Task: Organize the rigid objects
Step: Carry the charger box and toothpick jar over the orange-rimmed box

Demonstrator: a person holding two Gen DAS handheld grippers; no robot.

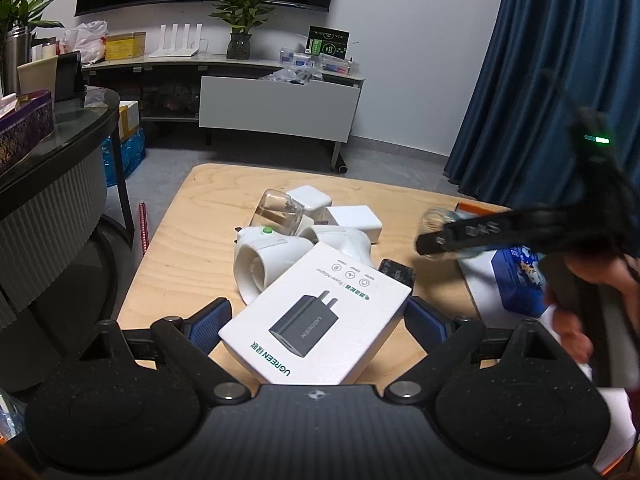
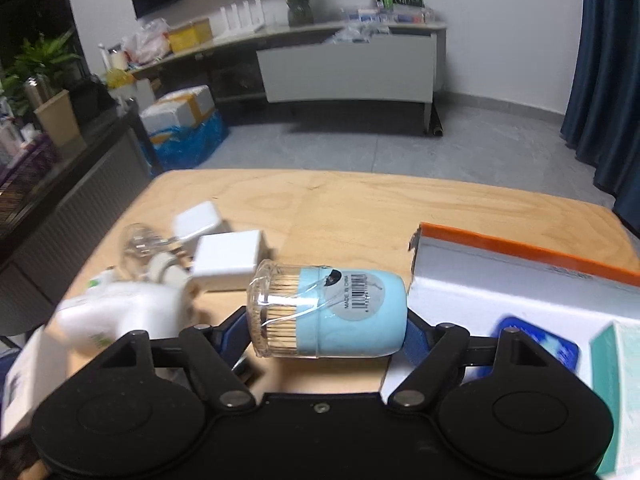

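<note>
Both hands loaded over the wooden desk (image 2: 360,208). The right gripper (image 2: 326,334) pinches a toothpick jar (image 2: 328,312) end to end, lying sideways: clear cap against the left pad, pale blue base against the right, held above the desk just left of the orange-edged white box (image 2: 520,276). The left gripper (image 1: 316,320) has its blue pads (image 1: 210,322) on either side of a white UGREEN adapter box (image 1: 316,320), seemingly closed on its edges, the box slanting across them, near end low; contact on the left pad is hard to confirm. Risks as I judge them: the jar is smooth and round, squeezed along its axis, so it could roll or squirt out, or the cap could pop and scatter toothpicks. The adapter box is gripped askew; a slight loosening may let it pivot and drop onto the heap of white plugs and chargers (image 1: 280,240) and the clear glass piece (image 1: 278,212) just beyond, knocking them about. The two grippers work close together, the right one crossing the left camera's view, so a clash is possible. The right view is blurred at left, suggesting quick motion.
</note>
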